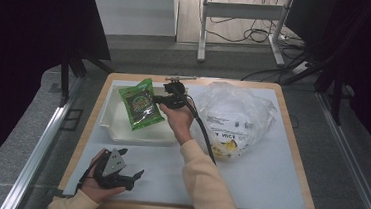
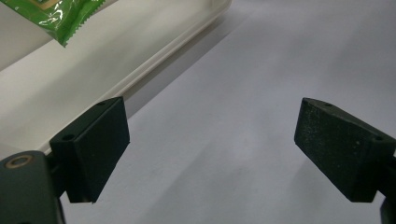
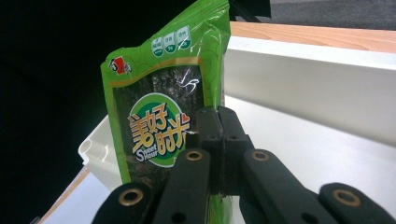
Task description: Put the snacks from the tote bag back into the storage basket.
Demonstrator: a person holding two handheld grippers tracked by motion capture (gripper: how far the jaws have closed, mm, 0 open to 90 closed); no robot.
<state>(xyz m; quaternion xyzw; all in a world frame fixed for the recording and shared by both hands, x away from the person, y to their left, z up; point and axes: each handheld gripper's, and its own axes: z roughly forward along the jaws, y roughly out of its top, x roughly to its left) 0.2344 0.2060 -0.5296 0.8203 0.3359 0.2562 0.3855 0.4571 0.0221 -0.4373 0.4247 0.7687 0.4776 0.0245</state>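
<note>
The right gripper [image 3: 218, 140] is closed on one edge of the green snack packet [image 3: 159, 121]; in the right gripper view its two jaws meet flat on the film with no gap. The packet stands from the jaws toward the person's left, its long axis running roughly toward and away from the person in the high view, and hangs over the white tray [image 1: 121, 132]. The tray floor lies directly beneath the packet (whether the lower end touches the floor cannot be told). Any set-down therefore appears to turn on a lowering move, not a sideways one.

The left gripper [image 1: 127, 172] rests in the person's left hand on the white mat [image 1: 248, 179] at the near edge of the table, its jaws spread wide apart and holding nothing. It is well apart from the packet; the right gripper is the nearer one by contact.

Count: one green packet, one white tray, one clear plastic bag [image 1: 232, 116] beside the tray on its right side, with something yellow inside, and two grippers.
</note>
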